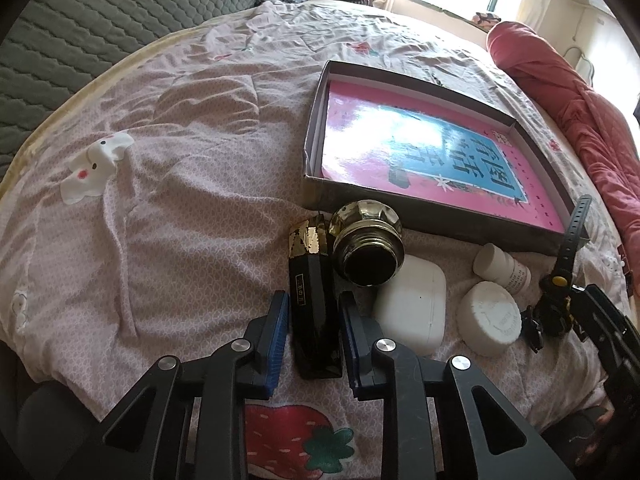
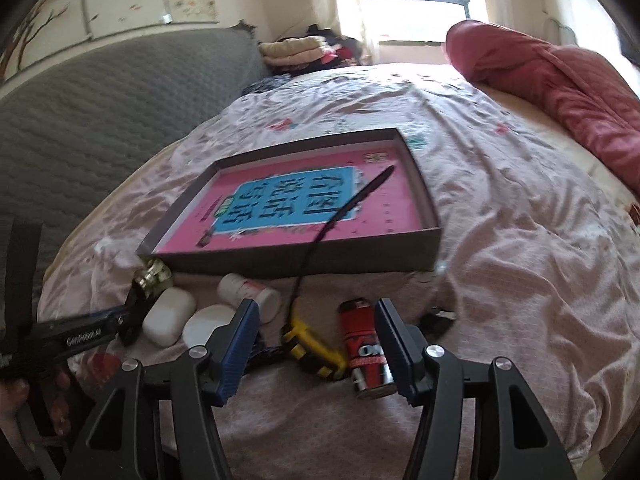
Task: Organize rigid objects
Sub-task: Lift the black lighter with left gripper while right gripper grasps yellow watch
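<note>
My left gripper (image 1: pixel 314 300) is shut on a black rectangular bottle with a gold cap (image 1: pixel 310 264) that lies on the bedspread. A dark round jar with a gold lid (image 1: pixel 366 240) touches the bottle's cap end. My right gripper (image 2: pixel 317 306) stands open above a yellow-bodied watch (image 2: pixel 308 344) whose black strap rises over the box. A red can (image 2: pixel 366 352) lies just inside its right finger. The shallow grey box (image 2: pixel 360 256) holds a pink and blue book (image 2: pixel 288 204). A white earbud case (image 1: pixel 414 304), a white round jar (image 1: pixel 490 318) and a white pill bottle (image 1: pixel 502 266) lie between the two grippers.
A small black object (image 2: pixel 438 318) lies right of the red can. A rolled red quilt (image 2: pixel 552 92) runs along the bed's far right. A grey quilted headboard (image 2: pixel 100 112) borders the left. Folded clothes (image 2: pixel 296 52) are stacked near the window. A hand (image 2: pixel 20 396) holds the left gripper.
</note>
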`<state>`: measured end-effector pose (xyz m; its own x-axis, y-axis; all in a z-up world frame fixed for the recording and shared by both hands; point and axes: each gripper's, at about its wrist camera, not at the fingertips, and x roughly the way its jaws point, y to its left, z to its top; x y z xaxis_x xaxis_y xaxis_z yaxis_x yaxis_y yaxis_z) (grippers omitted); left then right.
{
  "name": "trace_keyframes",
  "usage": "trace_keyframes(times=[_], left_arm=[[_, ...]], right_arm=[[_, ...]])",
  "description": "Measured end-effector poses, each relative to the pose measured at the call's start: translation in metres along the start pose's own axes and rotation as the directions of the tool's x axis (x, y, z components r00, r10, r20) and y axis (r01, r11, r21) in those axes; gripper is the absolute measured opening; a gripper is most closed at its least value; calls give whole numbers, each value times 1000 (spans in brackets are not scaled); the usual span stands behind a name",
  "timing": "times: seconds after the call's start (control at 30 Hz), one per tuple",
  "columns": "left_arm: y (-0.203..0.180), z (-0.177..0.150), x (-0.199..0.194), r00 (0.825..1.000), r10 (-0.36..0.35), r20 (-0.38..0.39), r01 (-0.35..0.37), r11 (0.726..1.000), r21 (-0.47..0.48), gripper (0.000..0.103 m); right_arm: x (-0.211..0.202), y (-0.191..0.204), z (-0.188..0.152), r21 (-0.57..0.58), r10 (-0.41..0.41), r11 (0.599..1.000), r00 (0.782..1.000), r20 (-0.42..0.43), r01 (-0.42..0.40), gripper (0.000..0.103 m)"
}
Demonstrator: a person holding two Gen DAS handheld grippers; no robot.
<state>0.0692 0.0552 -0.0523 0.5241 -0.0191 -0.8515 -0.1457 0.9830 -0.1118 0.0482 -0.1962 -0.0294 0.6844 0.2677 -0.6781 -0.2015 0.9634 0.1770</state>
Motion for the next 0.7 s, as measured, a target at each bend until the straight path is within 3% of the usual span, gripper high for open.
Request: trace_keyframes(times=[0.17,0.3,0.37,0.57,0.7], left_arm=[[-1,0,1,1000,-1,1,1,1000,2,25],[0,1,1,1000,-8,1,8,1000,2,25],[1,2,1,1000,-13,2,13,1000,0,25],[8,6,5,998,-57,-12,56,998,-35,25],[6,8,8,998,-55,-20,54,998,-34,24]], right_arm=[[8,13,-2,-76,4,997,1000,-25,-6,40],[22,17,-4,-121,-16,993,997,-81,6,34],[26,16,-3,-136,-27,991,995,-94,14,27],[49,19,-3,-227,-65,974,987,-149,30,26],[51,13,-1,-194,-40,981,990,-135,13,24]])
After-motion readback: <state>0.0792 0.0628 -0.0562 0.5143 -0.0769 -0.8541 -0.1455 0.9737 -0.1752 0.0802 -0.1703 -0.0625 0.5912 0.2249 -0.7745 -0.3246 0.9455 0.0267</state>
